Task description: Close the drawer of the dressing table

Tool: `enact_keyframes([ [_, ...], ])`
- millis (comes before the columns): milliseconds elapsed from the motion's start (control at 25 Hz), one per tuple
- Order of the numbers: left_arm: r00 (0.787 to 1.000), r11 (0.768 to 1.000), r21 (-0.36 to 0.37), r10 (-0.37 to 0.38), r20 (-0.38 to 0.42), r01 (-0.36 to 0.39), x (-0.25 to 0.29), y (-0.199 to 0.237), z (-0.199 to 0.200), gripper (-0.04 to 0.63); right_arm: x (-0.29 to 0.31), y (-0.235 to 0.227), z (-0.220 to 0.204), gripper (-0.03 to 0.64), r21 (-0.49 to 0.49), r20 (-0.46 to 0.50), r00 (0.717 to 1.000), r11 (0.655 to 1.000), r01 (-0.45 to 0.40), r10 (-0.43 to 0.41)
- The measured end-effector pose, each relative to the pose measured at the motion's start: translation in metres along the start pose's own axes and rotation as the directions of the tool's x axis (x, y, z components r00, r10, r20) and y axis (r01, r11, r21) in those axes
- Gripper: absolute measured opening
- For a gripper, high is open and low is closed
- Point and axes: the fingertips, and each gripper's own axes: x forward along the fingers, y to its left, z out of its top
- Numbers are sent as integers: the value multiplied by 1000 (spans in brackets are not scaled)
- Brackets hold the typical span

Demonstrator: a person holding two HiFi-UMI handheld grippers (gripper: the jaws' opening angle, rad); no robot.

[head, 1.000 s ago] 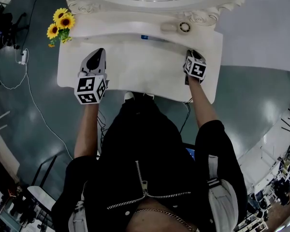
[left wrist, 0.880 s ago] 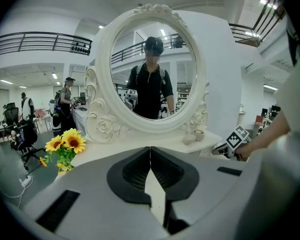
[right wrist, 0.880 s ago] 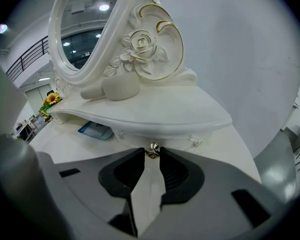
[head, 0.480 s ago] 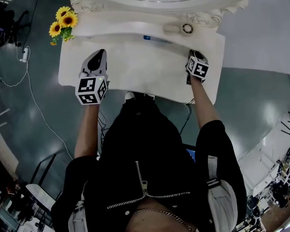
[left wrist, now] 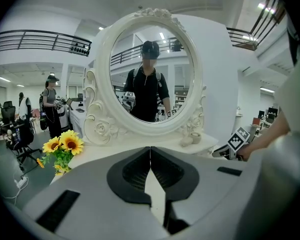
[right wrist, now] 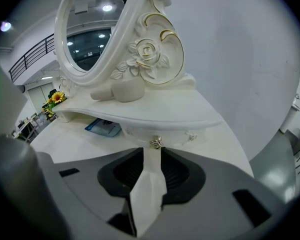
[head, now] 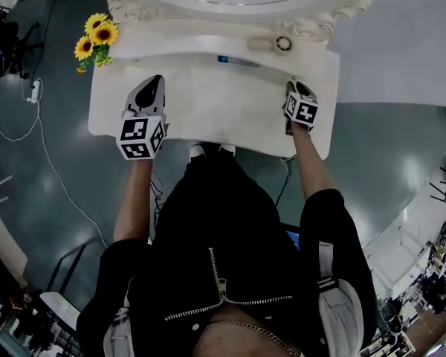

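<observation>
**A:** so what's the dressing table [head: 208,103] like up close?

**B:** Glossy white all over, with a smooth flat tabletop. The oval mirror [left wrist: 150,69] has a carved frame of roses and scrolls, with thin gold lines on the curls. There are sunflowers [head: 94,37] at its left end.

**A:** and the drawer?

**B:** The drawer [right wrist: 175,134] is tiny and tucked under the raised shelf at the right end. Its long side runs along the shelf edge. The little metal knob [right wrist: 155,143] points straight back at the right gripper [right wrist: 152,151].

**A:** grabbing it?

**B:** Nope. Those fingers [right wrist: 127,171] have just been opening and now stand apart, with the knob right at the tips but not pinched. The left gripper [left wrist: 150,149] has its ribbed dark fingers [left wrist: 135,169] closed together on nothing.

**A:** is the drawer fully in?

**B:** Can't tell, since the shelf lip overhangs the top edge. From the head view the shelf hides it completely.
</observation>
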Motion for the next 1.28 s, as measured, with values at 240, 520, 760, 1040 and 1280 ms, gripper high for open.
enact_keyframes([
  [240,999,999,6,-35,31,35,-2,-6,5,21,-22,24,-3,62,-27,48,998,999,-40,41],
  [520,995,997,23,-76,68,75,-9,-17,13,21,-63,52,30,6,-45,175,981,996,-75,81],
  [760,989,992,47,-122,88,119,-14,-31,18,21,-102,84,61,5,-94,278,953,991,-96,119],
  [1040,978,985,78,-161,131,151,-17,-41,37,21,-154,126,108,3,-207,403,893,970,-124,200],
  [1280,969,980,125,-177,175,157,-20,-47,60,21,-196,150,148,3,-255,504,829,959,-123,240],
])
